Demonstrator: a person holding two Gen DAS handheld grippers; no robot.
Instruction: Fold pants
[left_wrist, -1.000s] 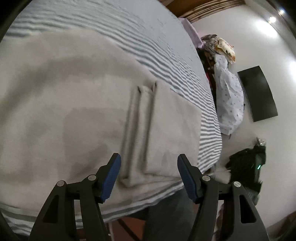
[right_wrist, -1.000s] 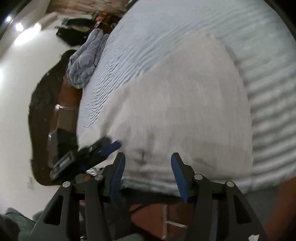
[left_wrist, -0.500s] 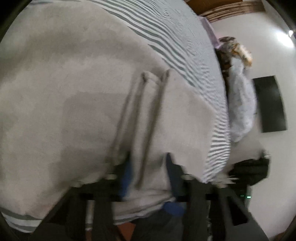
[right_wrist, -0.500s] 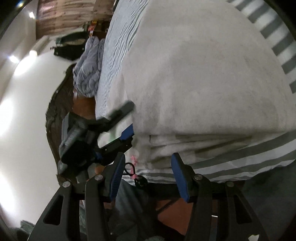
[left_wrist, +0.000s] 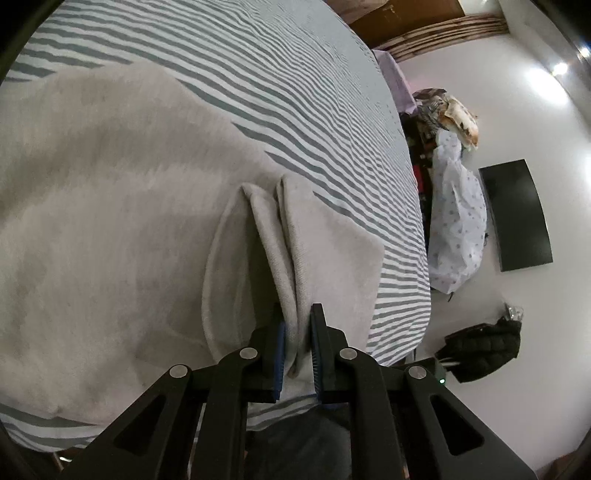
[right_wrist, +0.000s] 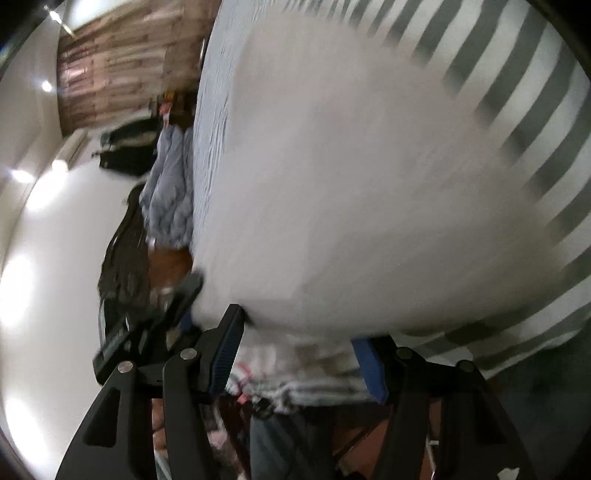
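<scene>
Light grey pants (left_wrist: 110, 221) lie spread on a bed with a grey-and-white striped cover (left_wrist: 295, 92). In the left wrist view my left gripper (left_wrist: 297, 343) is shut on the pants' folded hem edges (left_wrist: 284, 258) at the near side of the bed. In the right wrist view, which is blurred, the pants (right_wrist: 351, 184) fill the middle. My right gripper (right_wrist: 299, 354) is open, its blue pads either side of the pants' near edge at the bed's rim. The left gripper (right_wrist: 162, 314) shows dimly at the left there.
A black TV (left_wrist: 517, 214) hangs on the white wall. A dotted white cloth (left_wrist: 458, 221) and clutter stand beside the bed. A black bag (left_wrist: 484, 347) lies on the floor. A blue-grey blanket (right_wrist: 170, 199) sits by the bed's far corner. The person's legs are below.
My left gripper went from open to shut on the pants' hem edges. My right gripper moved in closer to the pants' near edge and stayed open.
</scene>
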